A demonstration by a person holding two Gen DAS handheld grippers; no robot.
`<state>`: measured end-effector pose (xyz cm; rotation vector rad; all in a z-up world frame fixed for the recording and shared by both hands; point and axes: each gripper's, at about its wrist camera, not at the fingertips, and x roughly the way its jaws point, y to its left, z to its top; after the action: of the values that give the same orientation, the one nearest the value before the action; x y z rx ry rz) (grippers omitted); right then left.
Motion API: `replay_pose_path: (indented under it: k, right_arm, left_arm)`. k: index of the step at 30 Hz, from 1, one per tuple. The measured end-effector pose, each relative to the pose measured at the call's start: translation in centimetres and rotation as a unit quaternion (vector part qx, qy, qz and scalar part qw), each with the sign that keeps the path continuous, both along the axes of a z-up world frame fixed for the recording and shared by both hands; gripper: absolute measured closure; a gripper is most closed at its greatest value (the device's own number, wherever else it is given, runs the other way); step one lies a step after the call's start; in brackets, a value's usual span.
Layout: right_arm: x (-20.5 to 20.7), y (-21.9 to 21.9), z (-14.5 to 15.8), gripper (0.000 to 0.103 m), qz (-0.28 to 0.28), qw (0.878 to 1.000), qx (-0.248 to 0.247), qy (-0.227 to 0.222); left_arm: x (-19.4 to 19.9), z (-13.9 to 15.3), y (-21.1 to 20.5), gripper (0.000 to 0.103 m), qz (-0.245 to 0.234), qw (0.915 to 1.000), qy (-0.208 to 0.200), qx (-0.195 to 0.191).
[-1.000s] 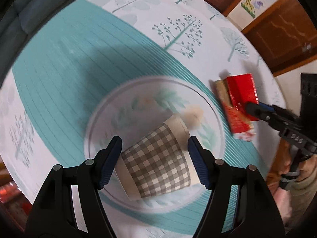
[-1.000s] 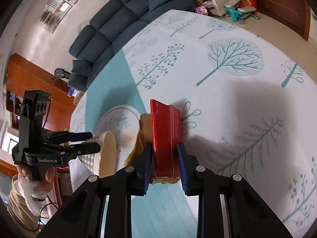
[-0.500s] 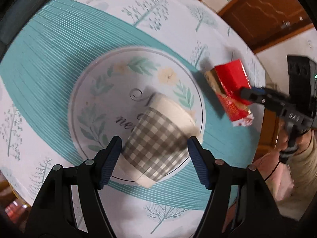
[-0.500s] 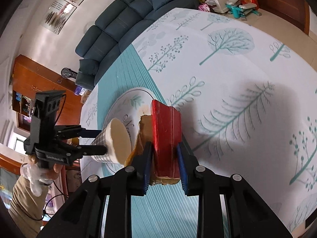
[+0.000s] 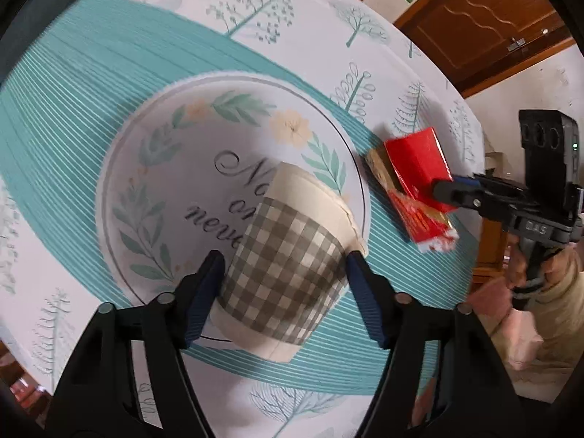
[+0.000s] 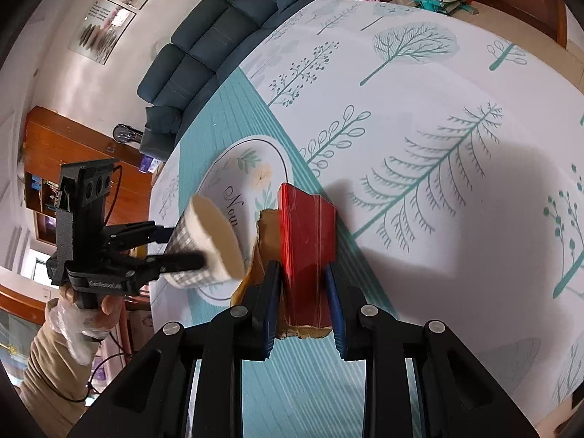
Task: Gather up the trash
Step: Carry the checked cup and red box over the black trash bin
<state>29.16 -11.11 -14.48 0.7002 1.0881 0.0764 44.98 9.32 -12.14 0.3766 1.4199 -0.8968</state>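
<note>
Carrying litter off a tree-printed tablecloth (image 6: 456,84), a person works a handheld gripper in each hand. At left, the left gripper (image 5: 283,273) pinches a checked paper cup (image 5: 284,273) across its body, pads pressed to both sides; its jaws have just been closing on the cup, which hangs tilted, mouth away from the camera, above a round floral placemat (image 5: 164,153). In the right wrist view the same cup (image 6: 204,244) shows its cream rim beside the other piece of trash. At right, the right gripper (image 6: 303,299) clamps a flattened red carton (image 6: 306,241) by its lower end, jaws drawn close, with torn brown card (image 6: 259,255) trailing at its left edge; the carton sits clear of the cloth.

Judged from here, both items are lifted and the step is transport to a bin, none of which is in view. Doing it well likely means squeezing the cup only enough to hold it, since thin paper walls buckle, and keeping its mouth up in case of dregs. The carton is stiff, glossy and slab-shaped, so a firm pinch suits it, though the ragged card could catch or tear.
</note>
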Motion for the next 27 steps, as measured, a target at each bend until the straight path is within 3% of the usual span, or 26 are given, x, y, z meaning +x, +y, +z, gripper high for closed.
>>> replay_pose_path:
  k: [4,6,13,19,27]
  right_arm:
    - [-1.5,-0.1,0.6,0.079,-0.001,1.000,0.010,-0.009]
    - [-2.6,0.0,1.2,0.079,-0.001,1.000,0.013,-0.018]
    - [-9.3,-0.6,2.9,0.080,-0.015,0.999,0.024,-0.042]
    - [-17.3,-1.5,4.5,0.080,-0.041,0.997,0.011,-0.061]
    - [-29.3,-5.0,3.4,0.080,-0.104,0.993,-0.010,-0.053]
  left_arm:
    - [-1.3,1.4,-0.5,0.054,0.011,0.9987,-0.050,0.010]
    - [-2.7,2.2,-0.6,0.066,0.015,0.9977,-0.064,0.014]
    - [-9.2,5.5,-1.7,0.069,0.027,0.9964,-0.080,-0.008]
    - [-17.9,7.6,-4.6,0.069,0.004,0.9970,-0.072,-0.031]
    - [-28.9,6.7,-9.8,0.069,-0.011,0.9959,-0.079,-0.043]
